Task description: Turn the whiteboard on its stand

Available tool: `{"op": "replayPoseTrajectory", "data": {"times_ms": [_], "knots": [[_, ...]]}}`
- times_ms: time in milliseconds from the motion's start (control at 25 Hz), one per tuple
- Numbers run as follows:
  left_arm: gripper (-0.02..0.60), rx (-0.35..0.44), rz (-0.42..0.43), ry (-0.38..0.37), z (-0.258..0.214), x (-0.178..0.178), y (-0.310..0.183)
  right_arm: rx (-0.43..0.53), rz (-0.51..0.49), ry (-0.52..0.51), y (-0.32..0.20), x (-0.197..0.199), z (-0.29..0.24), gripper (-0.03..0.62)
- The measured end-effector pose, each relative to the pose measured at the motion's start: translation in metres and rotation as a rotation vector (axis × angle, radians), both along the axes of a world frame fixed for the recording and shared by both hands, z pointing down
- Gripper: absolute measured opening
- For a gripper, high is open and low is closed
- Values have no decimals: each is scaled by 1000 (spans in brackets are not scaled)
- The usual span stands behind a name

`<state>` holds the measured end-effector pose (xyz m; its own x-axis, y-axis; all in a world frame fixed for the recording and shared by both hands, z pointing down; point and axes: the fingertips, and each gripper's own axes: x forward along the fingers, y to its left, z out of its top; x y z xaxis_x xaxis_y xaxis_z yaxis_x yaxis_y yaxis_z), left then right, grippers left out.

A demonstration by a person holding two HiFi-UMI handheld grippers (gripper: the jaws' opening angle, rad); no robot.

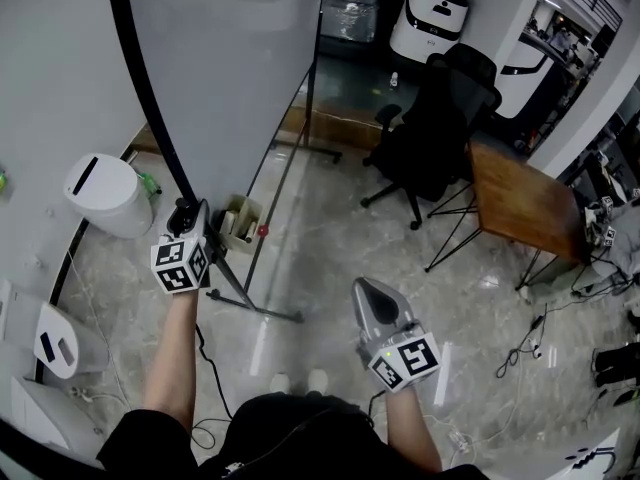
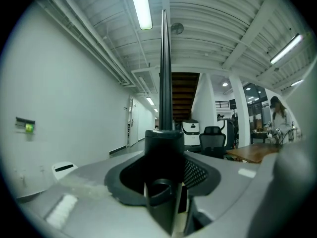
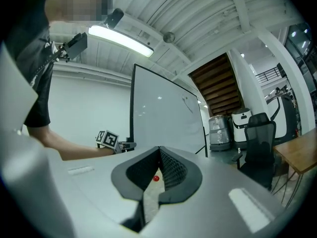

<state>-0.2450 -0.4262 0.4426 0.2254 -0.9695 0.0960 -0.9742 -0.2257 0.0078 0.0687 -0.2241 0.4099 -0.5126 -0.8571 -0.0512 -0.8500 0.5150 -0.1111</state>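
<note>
1. Large white whiteboard (image 1: 235, 68) with a black frame, upright on its thin dark metal stand (image 1: 272, 218), at the person's left; the left gripper (image 1: 186, 220) has its jaws clamped on the board's black frame edge (image 2: 164, 68).
2. Right gripper (image 1: 374, 306): jaws together, holding nothing, well apart from the board.
3. Risk: the narrow edge may slip from the pads under an abrupt push; a one-sided pull may drag or tip the stand.
4. No legible brand; faint board marks unreadable.

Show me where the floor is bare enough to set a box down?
Bare floor lies between the foot of the whiteboard stand and the office chair, and in front of the wooden table. Crowded: the white bin beside the stand, cables by the table's legs.
</note>
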Motion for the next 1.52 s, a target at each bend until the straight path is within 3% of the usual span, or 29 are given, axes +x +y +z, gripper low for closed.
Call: {"op": "replayPoseTrajectory", "data": {"times_ms": [360,1080,1520], "knots": [[183,0,2,-4,1,0,43,11,0,-3,7,8,-2,5],[202,37,19,-30,-4,4,49,27,-21,-16,4,2,-6,5],[235,91,13,-90,-33,4,73,42,-45,-23,11,-5,-12,5]]}}
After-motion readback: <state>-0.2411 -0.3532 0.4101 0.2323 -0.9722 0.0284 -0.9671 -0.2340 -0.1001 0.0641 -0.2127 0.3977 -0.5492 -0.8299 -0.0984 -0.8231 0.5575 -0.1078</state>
